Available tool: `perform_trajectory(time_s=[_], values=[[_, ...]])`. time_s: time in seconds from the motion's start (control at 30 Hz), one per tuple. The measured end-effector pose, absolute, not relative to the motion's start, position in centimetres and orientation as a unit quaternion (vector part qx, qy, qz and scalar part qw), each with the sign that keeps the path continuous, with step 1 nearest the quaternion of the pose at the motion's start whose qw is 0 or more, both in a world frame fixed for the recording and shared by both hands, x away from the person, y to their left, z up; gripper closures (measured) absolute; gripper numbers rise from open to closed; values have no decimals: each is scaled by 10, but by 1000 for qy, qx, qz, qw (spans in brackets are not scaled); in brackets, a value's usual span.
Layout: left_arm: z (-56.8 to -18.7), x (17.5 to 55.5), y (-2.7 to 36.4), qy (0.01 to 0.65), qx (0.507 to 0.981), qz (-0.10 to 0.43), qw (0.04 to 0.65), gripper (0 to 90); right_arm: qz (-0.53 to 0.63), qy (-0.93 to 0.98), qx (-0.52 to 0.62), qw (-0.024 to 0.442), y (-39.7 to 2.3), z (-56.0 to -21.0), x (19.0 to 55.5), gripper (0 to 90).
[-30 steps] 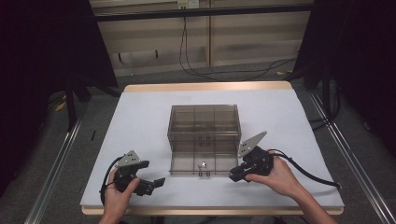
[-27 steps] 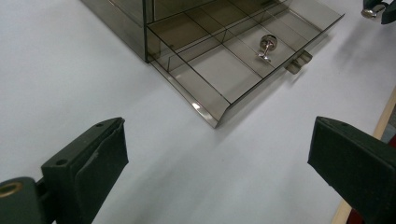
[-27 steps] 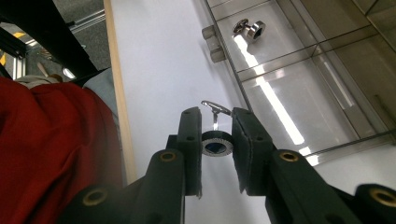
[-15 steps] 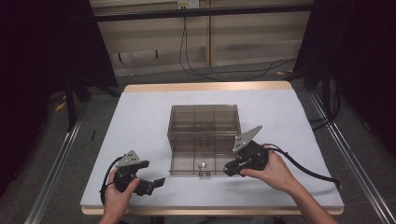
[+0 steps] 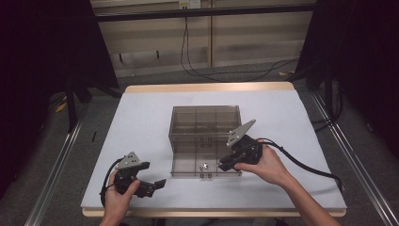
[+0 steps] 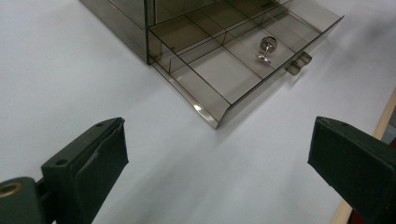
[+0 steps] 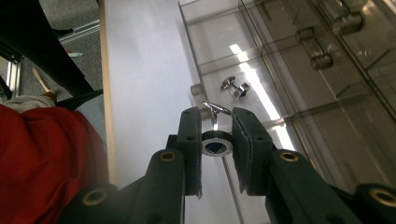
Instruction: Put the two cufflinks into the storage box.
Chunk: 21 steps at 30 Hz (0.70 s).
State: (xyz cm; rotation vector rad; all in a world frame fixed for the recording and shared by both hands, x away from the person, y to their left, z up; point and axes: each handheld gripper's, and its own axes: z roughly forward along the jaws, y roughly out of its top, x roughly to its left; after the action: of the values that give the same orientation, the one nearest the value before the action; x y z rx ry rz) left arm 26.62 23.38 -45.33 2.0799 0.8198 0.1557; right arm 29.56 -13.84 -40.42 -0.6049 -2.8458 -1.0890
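High view: the right gripper hangs over the open drawer of the smoked cabinet; the left gripper rests well left of it.

Left gripper view: jaws wide apart, empty; a metal knob lies inside the drawer.

Right gripper view: jaws clamp a small knurled silver part, its stem pointing toward the drawer, just above the drawer's front wall.

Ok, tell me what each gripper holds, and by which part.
The right gripper pinches a small metal part by its knurled round base, above the open drawer. The left gripper is open and holds nothing.
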Motion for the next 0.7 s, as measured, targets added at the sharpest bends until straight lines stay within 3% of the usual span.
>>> perform_trajectory(time_s=[0.7], values=[[-453, 266, 233, 329, 837, 62, 432, 41, -332, -927, -175, 16, -108, -398, 315, 742]])
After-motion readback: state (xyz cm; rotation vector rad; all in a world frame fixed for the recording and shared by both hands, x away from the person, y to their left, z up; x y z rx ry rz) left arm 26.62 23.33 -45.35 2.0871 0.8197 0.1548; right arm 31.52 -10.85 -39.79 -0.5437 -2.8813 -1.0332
